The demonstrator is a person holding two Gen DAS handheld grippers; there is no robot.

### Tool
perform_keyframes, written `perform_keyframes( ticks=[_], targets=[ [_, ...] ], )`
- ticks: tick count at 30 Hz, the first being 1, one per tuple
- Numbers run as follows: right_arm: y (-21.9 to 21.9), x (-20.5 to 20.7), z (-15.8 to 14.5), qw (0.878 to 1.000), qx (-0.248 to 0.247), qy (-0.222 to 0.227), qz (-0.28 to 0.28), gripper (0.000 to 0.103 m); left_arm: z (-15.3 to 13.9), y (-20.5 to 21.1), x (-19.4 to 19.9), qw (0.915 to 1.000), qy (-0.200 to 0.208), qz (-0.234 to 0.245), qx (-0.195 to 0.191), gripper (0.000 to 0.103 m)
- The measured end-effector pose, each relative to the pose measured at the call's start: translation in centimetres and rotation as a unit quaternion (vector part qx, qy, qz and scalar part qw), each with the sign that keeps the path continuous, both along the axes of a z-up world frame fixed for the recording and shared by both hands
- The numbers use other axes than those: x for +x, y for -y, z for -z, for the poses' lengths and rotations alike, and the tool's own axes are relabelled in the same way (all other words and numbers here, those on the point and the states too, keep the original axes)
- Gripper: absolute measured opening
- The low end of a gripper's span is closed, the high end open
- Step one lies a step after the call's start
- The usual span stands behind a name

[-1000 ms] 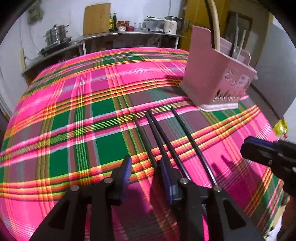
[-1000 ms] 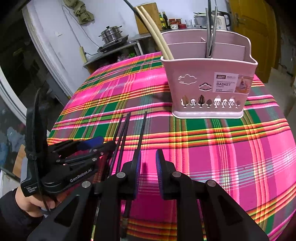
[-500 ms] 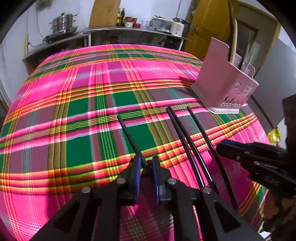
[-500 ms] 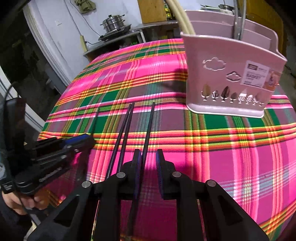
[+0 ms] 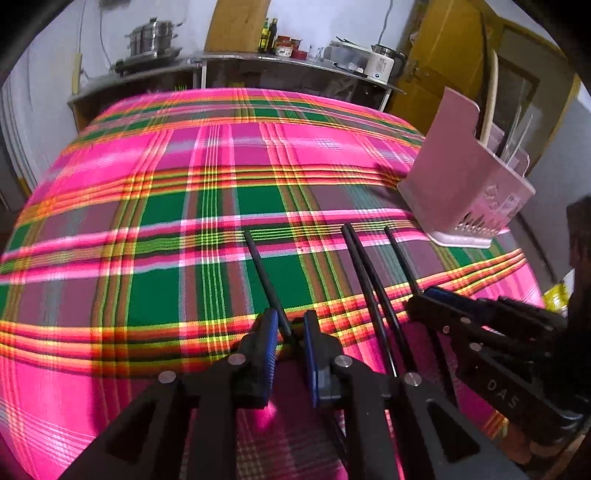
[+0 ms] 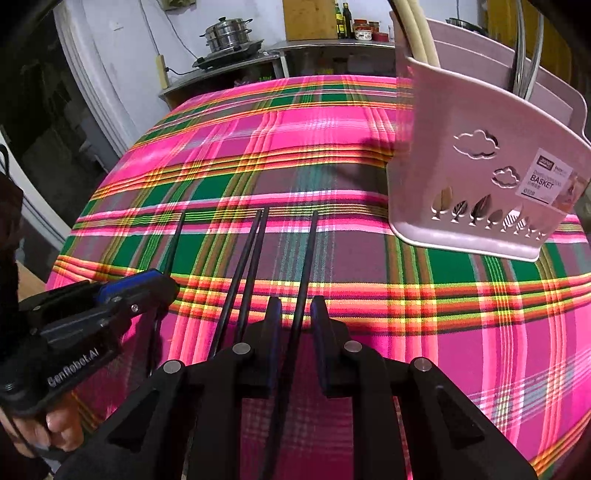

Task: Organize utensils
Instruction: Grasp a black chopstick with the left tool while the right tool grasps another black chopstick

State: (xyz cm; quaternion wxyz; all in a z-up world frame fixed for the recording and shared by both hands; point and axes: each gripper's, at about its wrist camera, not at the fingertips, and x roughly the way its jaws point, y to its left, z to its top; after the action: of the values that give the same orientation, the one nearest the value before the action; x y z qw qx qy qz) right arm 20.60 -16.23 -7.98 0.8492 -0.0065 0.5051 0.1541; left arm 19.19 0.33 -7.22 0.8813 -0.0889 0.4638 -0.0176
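Note:
Several black chopsticks lie on the plaid tablecloth [image 5: 184,206]. My left gripper [image 5: 290,325] straddles the leftmost chopstick [image 5: 264,273], jaws narrowly apart with the stick between them. My right gripper [image 6: 295,310] straddles the rightmost chopstick [image 6: 308,258], jaws a little apart, with no clear contact. A pair of chopsticks [image 6: 251,254] lies between them. The pink utensil basket [image 6: 480,177] stands at the right, holding cream chopsticks [image 6: 417,33] and metal utensils [image 6: 524,55]. The basket also shows in the left wrist view [image 5: 461,184].
A counter [image 5: 288,66] with pots, bottles and a kettle stands beyond the table's far edge. A yellow door [image 5: 443,55] is at the back right. The table's near edge runs under both grippers.
My left gripper swung left and narrowed around the leftmost chopstick. My right gripper moved forward over the rightmost chopstick, and the basket now looks closer.

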Motion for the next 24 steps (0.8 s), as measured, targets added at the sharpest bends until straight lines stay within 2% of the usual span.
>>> perform_keyframes(
  ticks=[2, 3, 8, 16, 24],
  targets=[
    [-0.1, 0.0, 0.1, 1.0, -0.006, 0.003, -0.001, 0.014, 0.0, 0.5, 0.1, 0.9999, 0.006, 0.002, 0.015, 0.014],
    [-0.2, 0.1, 0.1, 1.0, -0.011, 0.004, 0.0, 0.009, 0.0, 0.6, 0.2, 0.9998, 0.007, 0.004, 0.02, 0.014],
    [0.3, 0.4, 0.1, 1.0, 0.003, -0.003, 0.004, 0.007, 0.0, 1.0, 0.7, 0.9992, 0.007, 0.013, 0.037, 0.011],
    [2.1, -0.1, -1.4, 0.999, 0.039, 0.001, 0.013, 0.006, -0.8, -0.1, 0.6, 0.9998, 0.004, 0.018, 0.001, 0.005],
    [3.2, -1.4, -5.3, 0.997, 0.059, 0.04, 0.015, 0.006, -5.4, -0.6, -0.8, 0.9982, 0.051, 0.027, -0.017, 0.005]
  ],
)
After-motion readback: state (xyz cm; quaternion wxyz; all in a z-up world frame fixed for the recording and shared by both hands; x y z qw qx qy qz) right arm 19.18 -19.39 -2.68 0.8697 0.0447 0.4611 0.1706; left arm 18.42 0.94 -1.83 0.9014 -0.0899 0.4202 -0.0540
